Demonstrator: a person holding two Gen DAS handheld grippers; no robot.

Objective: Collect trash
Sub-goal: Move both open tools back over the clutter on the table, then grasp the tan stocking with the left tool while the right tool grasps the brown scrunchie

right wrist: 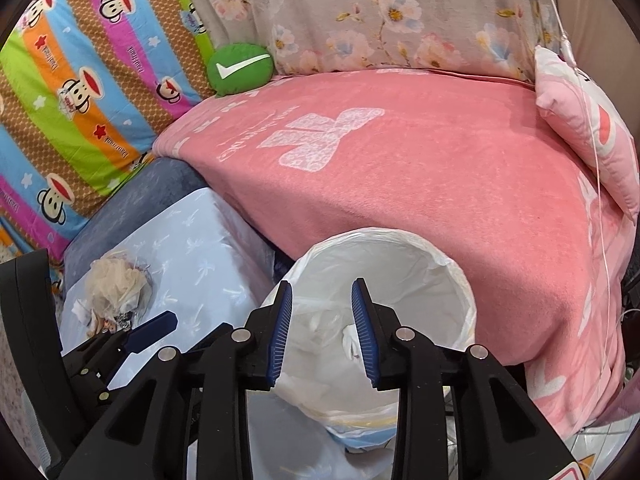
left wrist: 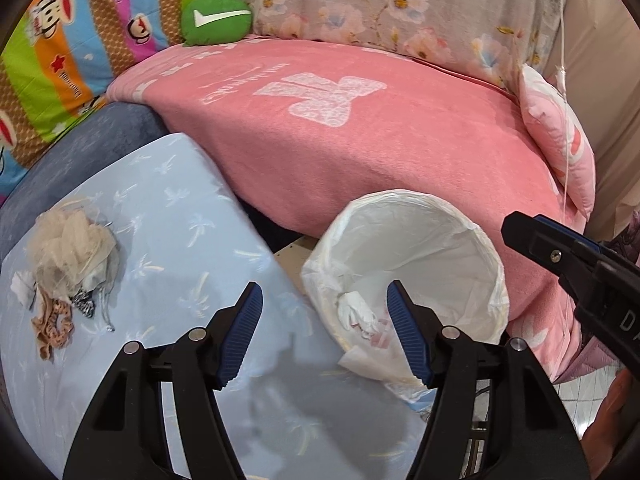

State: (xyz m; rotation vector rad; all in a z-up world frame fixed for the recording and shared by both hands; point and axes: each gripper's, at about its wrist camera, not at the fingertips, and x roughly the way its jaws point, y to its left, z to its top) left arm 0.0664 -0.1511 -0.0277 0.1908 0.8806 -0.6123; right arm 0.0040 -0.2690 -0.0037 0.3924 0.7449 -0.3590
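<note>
Right, partway there by the look of it: crumpled white tissue (left wrist: 356, 312) lies inside the lined bin (left wrist: 452, 216), while a trash pile (left wrist: 68, 256) of beige netting and scraps sits on the pale blue tabletop (left wrist: 180, 208). Left hand-held gripper (left wrist: 325, 332) spread wide, empty; right hand-held gripper (right wrist: 322, 330) parted over the bin, holding nothing.
</note>
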